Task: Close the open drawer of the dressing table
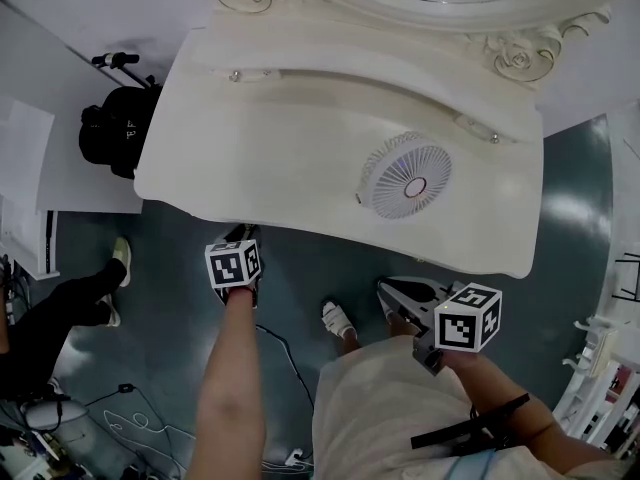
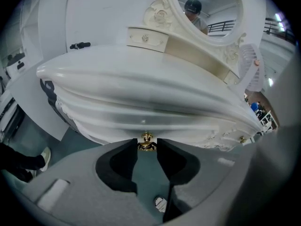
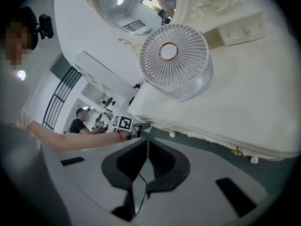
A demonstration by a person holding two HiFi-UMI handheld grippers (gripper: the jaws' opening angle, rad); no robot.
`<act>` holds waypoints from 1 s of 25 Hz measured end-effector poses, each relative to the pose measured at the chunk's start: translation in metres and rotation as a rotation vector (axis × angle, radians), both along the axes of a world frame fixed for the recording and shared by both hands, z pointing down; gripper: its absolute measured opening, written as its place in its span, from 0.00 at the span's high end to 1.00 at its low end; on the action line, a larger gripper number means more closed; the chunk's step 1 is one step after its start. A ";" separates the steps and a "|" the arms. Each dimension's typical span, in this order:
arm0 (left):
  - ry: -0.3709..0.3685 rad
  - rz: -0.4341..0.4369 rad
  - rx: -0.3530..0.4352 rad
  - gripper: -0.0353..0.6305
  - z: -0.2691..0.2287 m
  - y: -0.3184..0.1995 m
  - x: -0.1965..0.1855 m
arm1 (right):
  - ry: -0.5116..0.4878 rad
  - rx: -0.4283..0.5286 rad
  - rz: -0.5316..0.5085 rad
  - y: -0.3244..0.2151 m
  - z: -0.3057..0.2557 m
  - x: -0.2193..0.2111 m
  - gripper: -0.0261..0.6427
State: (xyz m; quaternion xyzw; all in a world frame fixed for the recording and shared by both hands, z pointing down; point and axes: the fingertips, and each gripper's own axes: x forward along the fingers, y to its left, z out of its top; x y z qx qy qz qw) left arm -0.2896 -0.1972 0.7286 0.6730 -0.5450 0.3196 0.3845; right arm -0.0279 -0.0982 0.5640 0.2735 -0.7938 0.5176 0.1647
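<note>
With the left claw (image 2: 146, 143) clenched on the gold knob (image 2: 146, 137) of the drawer (image 2: 141, 124), under the counter (image 1: 300, 138) front edge at 7 o'clock, and the right claw (image 3: 147, 139) pinched shut, empty, at 4 o'clock, the closing push seems under way, next needing a straight, level shove.

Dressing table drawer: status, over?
Left gripper shut on gold knob at front edge of dressing table. Right gripper shut, empty, off the table. Drawer hidden under the tabletop; nothing in the way.
</note>
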 end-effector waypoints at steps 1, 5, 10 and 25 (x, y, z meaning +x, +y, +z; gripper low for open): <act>0.000 0.001 0.011 0.76 0.000 -0.003 0.001 | 0.002 -0.001 0.002 0.000 0.001 0.001 0.93; -0.002 -0.008 0.038 0.76 0.000 -0.013 0.002 | 0.007 -0.009 -0.003 0.000 0.004 0.004 0.93; -0.001 -0.026 0.042 0.76 0.003 -0.015 0.002 | 0.010 -0.015 -0.010 0.000 0.007 0.005 0.93; -0.003 -0.024 0.046 0.72 0.006 -0.016 0.001 | 0.018 -0.012 0.001 -0.001 0.007 0.018 0.93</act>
